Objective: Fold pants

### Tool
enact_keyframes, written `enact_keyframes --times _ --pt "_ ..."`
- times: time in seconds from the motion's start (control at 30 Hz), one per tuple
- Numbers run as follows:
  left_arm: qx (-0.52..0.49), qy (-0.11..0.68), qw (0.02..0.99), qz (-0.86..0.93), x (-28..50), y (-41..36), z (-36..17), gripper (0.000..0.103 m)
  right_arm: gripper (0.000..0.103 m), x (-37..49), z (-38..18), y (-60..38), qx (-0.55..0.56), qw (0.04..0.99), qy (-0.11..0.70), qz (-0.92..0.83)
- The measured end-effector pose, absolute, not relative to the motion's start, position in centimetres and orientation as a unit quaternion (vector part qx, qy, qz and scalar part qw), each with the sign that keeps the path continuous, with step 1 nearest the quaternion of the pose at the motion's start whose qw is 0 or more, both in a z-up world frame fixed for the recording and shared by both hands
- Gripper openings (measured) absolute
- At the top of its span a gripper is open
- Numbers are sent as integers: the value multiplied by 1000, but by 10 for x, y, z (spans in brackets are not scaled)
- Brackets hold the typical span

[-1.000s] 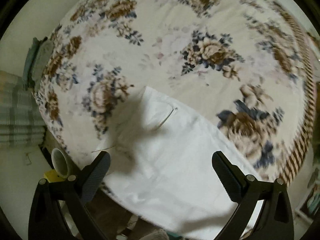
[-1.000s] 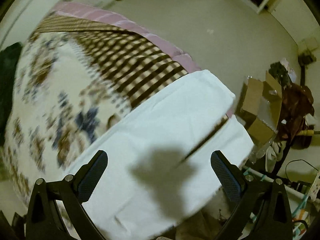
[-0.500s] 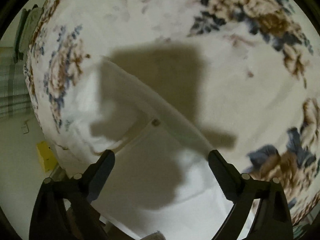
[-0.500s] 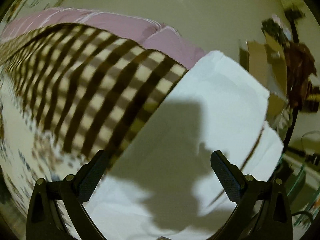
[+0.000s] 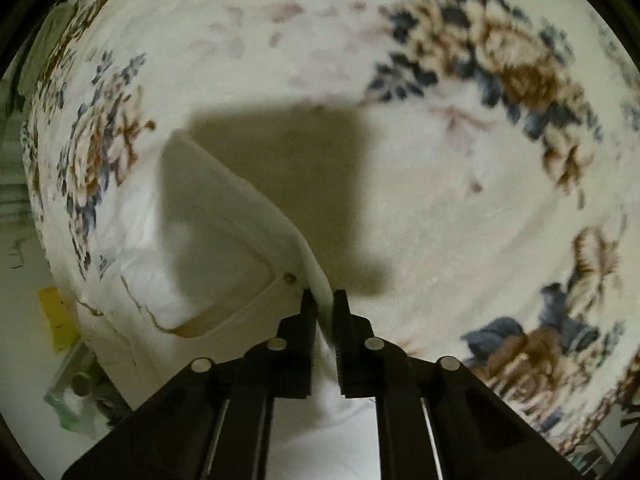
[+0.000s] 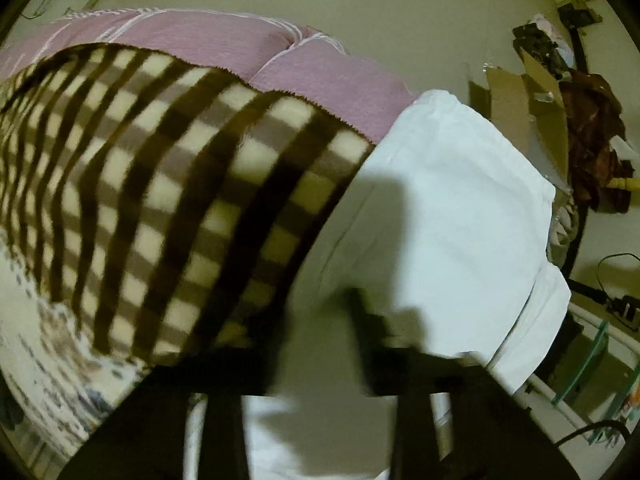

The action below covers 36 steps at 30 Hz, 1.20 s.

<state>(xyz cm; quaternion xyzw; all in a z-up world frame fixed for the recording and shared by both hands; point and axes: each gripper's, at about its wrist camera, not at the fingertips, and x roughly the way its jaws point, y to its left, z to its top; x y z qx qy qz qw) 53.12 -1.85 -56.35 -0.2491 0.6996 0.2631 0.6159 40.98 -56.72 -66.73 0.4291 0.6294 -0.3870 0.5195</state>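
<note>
White pants (image 5: 224,240) lie on a floral blanket (image 5: 440,160) over a bed, with a pocket seam and a small button (image 5: 289,278) showing. My left gripper (image 5: 323,300) points straight down and its jaws are closing; the pads pinch a raised fold of the pants' edge. In the right wrist view the leg end of the pants (image 6: 460,200) hangs over the bed's corner. My right gripper (image 6: 320,320) is blurred as its jaws close, with white cloth between the fingers.
A brown checked blanket border (image 6: 180,180) and a pink mattress (image 6: 320,72) lie beyond the pants. On the floor by the bed are a cardboard box (image 6: 516,96), a dark red cloth (image 6: 596,136) and cables. A yellow object (image 5: 58,316) lies below the bed's left edge.
Both grippers have dropped down onto the pants and gone from wide open to closed. The left one has gathered a fold at the waist edge, the right one cloth near the leg end.
</note>
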Motion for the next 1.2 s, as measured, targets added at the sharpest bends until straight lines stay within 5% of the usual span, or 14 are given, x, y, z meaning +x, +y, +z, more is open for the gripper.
enact_keyframes --times 0.37,0.67,0.9,1.2 --pt "-290 639 686 191 456 12 -454 4 5 365 -578 -543 442 593 584 -335" --pt "-312 605 717 149 341 32 -423 4 4 257 -494 -538 442 647 543 -302" --pt "-311 613 711 147 252 51 -447 4 4 165 -498 -520 438 652 535 -311" --pt "-274 661 676 178 178 59 -537 4 4 74 -577 -503 436 629 555 -326"
